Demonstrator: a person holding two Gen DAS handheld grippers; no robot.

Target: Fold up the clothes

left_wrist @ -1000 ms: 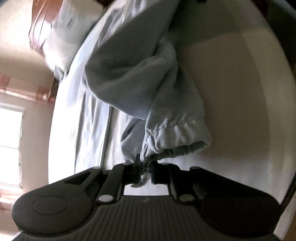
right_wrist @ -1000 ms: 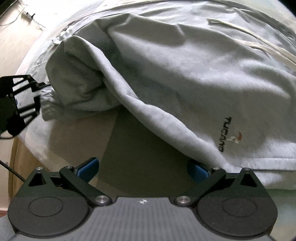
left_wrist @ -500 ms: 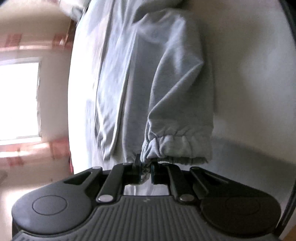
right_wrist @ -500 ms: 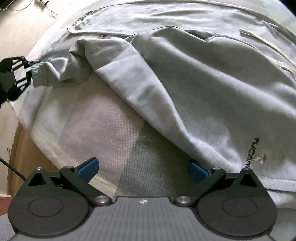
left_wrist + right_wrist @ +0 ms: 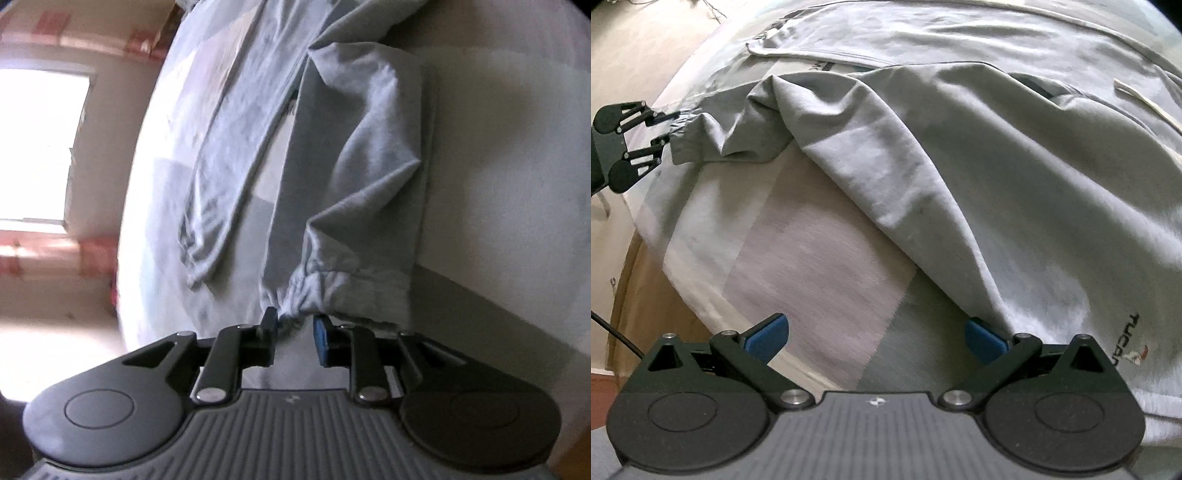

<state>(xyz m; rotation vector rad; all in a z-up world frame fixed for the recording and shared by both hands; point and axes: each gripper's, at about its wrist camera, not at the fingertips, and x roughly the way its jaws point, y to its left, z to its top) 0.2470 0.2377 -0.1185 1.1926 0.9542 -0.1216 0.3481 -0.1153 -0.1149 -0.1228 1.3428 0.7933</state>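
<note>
A light grey garment (image 5: 997, 166) with a dark chest logo (image 5: 1126, 347) lies spread on the bed. One long cuffed part (image 5: 369, 166) is stretched out to the side and lies flat. Its elastic cuff (image 5: 332, 291) sits right at the tips of my left gripper (image 5: 295, 328), whose jaws stand apart, only the left pad touching fabric. In the right wrist view that left gripper (image 5: 666, 129) is at the far left, open against the cuff (image 5: 687, 133). My right gripper (image 5: 875, 336) is wide open above the bed cover, its right pad beside the garment's edge.
The bed cover (image 5: 820, 266) has pale grey and white blocks. A wooden bed frame (image 5: 624, 295) and a black cable (image 5: 613, 332) show at the left edge. A second cuffed part (image 5: 207, 221) lies further in. A bright window (image 5: 37, 147) is beyond the bed.
My left gripper pulled the cuffed part out straight towards the bed's edge, then opened and let the cuff go. The right gripper stayed open and edged forward.
</note>
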